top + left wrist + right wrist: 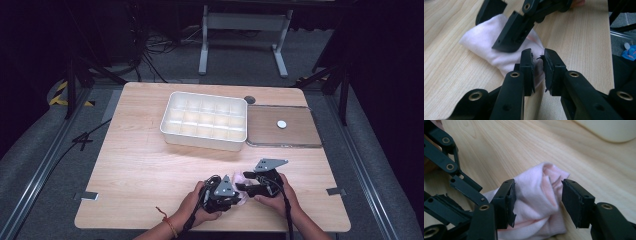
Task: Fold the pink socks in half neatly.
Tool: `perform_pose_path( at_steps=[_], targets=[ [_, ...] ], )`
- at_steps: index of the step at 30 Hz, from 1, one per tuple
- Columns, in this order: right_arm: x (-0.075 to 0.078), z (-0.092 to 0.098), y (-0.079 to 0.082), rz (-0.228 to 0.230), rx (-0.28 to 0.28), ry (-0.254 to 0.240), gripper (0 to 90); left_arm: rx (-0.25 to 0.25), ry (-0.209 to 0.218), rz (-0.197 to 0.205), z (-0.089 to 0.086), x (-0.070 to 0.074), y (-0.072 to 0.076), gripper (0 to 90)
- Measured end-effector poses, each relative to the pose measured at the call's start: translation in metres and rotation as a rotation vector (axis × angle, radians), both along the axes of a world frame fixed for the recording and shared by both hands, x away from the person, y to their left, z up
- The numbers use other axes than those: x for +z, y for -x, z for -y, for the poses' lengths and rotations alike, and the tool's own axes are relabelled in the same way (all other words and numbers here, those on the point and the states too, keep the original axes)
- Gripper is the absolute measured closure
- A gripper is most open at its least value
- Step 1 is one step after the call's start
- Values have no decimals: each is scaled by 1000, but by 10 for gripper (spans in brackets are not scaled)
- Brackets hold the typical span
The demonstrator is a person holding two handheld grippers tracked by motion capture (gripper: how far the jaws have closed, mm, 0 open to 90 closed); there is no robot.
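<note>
Two hand-held grippers at a pale pink cloth on a wooden table.

The pale pink cloth [496, 47] is seen lying bunched on the wooden table [140, 165], near its front edge and between the two hands. A fold of the cloth is pinched by the left gripper [538, 67], whose jaws are pressed nearly together on the fabric. The right gripper [537, 200] is shown with its jaws spread to either side of the cloth's other end; the fabric lies between the pads, with the right pad standing clear of it. Farther back on the table, a white compartment tray [204, 121] is placed well apart from the cloth, and a flat brown board [295, 132] bearing a small white disc [282, 124] lies just beside that tray.
</note>
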State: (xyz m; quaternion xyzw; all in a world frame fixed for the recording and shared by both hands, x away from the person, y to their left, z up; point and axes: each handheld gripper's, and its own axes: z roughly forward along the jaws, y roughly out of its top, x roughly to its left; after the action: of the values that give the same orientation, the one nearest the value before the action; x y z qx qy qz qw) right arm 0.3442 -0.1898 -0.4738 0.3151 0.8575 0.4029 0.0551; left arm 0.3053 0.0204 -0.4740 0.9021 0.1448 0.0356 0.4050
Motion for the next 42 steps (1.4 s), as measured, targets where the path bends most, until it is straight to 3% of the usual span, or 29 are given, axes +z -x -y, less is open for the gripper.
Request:
perform_pose_path(
  at_steps=[1, 5, 7, 11, 13, 17, 22, 23, 29, 38, 42],
  targets=[
    [-3, 0, -3, -46, -3, -33, 452, 0, -2, 2, 0, 0, 0, 779],
    [-3, -1, -7, -87, 35, -44, 539, -8, -9, 2, 0, 1, 0, 760],
    [-3, -1, -8, -90, 40, -42, 547, -21, -24, 8, -1, 3, -1, 741],
    [-4, 0, -10, -115, 48, -56, 601, -11, -38, 19, -11, 12, -5, 607],
    [-4, 1, -9, -120, 46, -58, 606, -15, -47, 11, -19, 19, -7, 557],
    [-3, 1, -9, -127, 50, -60, 615, -3, -73, 39, -42, 29, -10, 456],
    [-2, 1, -8, -113, 56, -62, 651, 70, -126, 50, -81, 27, -17, 299],
    [-2, 1, -8, -113, 56, -62, 651, 70, -126, 50, -81, 27, -17, 282],
    [0, 0, -3, -62, 73, -40, 687, 132, -132, 18, -119, 16, -26, 216],
    [3, 3, 1, -25, 81, -22, 709, 147, -128, 0, -145, 12, -28, 197],
    [5, 6, 3, -12, 87, -16, 716, 195, -138, 9, -151, 5, -26, 177]
  ],
)
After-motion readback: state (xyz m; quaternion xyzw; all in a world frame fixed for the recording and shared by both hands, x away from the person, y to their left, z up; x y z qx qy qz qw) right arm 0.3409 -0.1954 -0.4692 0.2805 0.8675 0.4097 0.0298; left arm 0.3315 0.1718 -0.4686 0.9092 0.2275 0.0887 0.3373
